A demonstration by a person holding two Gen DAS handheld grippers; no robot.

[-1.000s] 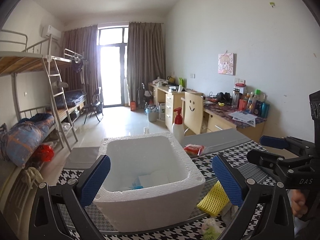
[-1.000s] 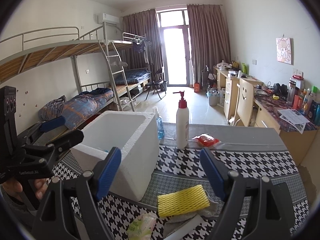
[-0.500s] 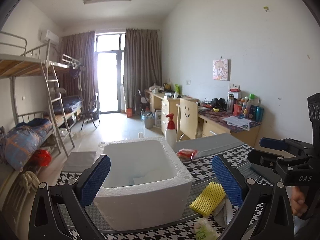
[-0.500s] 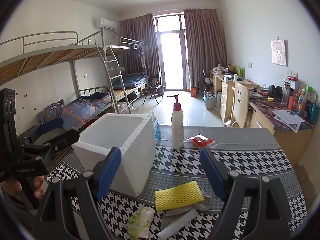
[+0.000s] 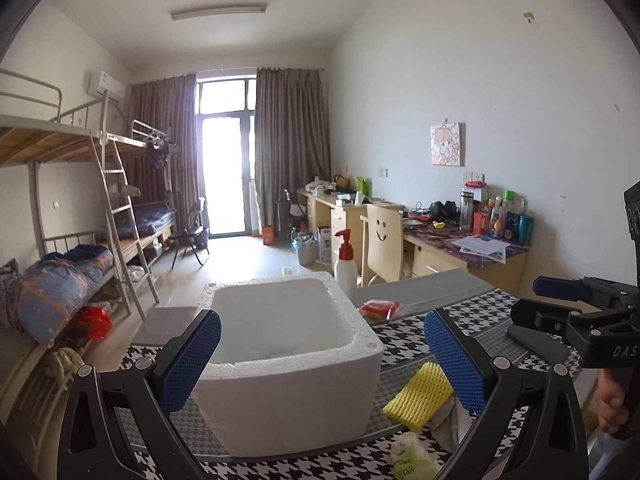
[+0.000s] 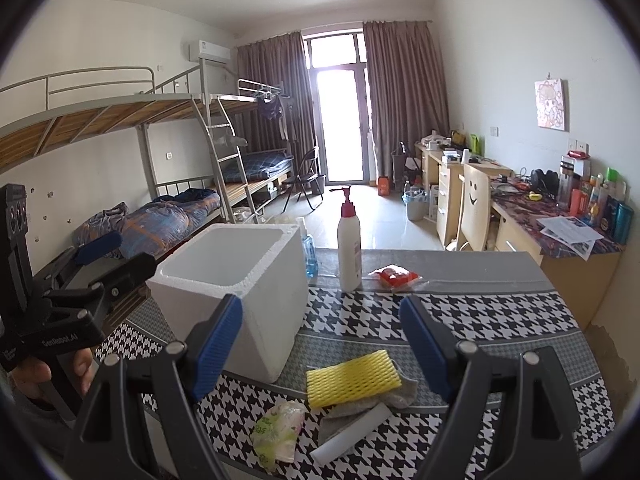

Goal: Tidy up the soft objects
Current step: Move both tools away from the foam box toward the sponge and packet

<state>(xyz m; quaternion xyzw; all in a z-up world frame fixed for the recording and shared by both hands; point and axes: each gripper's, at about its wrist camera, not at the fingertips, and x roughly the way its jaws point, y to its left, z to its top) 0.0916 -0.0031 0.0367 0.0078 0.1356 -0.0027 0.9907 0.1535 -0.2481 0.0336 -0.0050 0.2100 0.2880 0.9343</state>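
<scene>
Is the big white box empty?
Not quite. The box holds something white and blue at its bottom in the left wrist view; what it is, I cannot tell.

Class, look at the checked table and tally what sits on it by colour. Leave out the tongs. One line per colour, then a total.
White: 3, foam box, pump bottle, foam strip
Yellow: 1, foam net
Grey: 1, cloth
Green and white: 1, crumpled bag
Red: 1, packet
Blue: 1, small bottle
Total: 8
</scene>
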